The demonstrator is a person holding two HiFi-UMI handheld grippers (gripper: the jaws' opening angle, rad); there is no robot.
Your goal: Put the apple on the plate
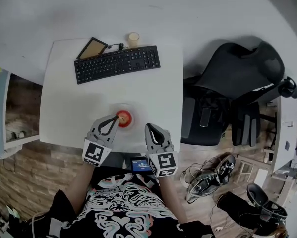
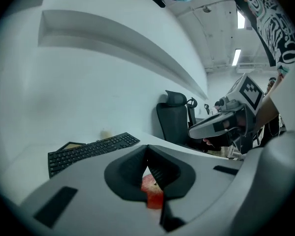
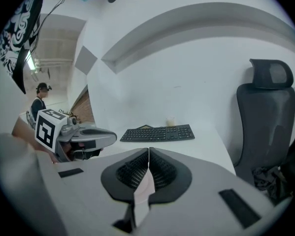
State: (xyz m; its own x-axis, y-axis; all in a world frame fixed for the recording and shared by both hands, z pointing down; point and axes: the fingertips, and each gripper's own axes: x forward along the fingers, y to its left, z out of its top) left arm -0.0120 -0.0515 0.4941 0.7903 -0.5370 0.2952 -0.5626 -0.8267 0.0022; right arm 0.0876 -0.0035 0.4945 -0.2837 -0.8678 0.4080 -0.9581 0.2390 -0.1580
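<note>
A red apple (image 1: 123, 117) sits on a small pale plate (image 1: 132, 124) near the front edge of the white table (image 1: 69, 108). My left gripper (image 1: 116, 119) points at the apple from the left, its tips right beside it; whether they touch I cannot tell. In the left gripper view the jaws (image 2: 147, 149) meet at the tip with nothing between them, and the apple (image 2: 152, 190) shows below and beyond. My right gripper (image 1: 152, 127) hovers right of the plate, apart from it, its jaws (image 3: 148, 150) shut and empty.
A black keyboard (image 1: 117, 63), a tan-faced tablet (image 1: 92, 48) and a small cream cup (image 1: 133, 39) lie at the table's far side. A black office chair (image 1: 237, 83) stands close to the table's right edge. Cables and clutter lie on the floor (image 1: 207, 177).
</note>
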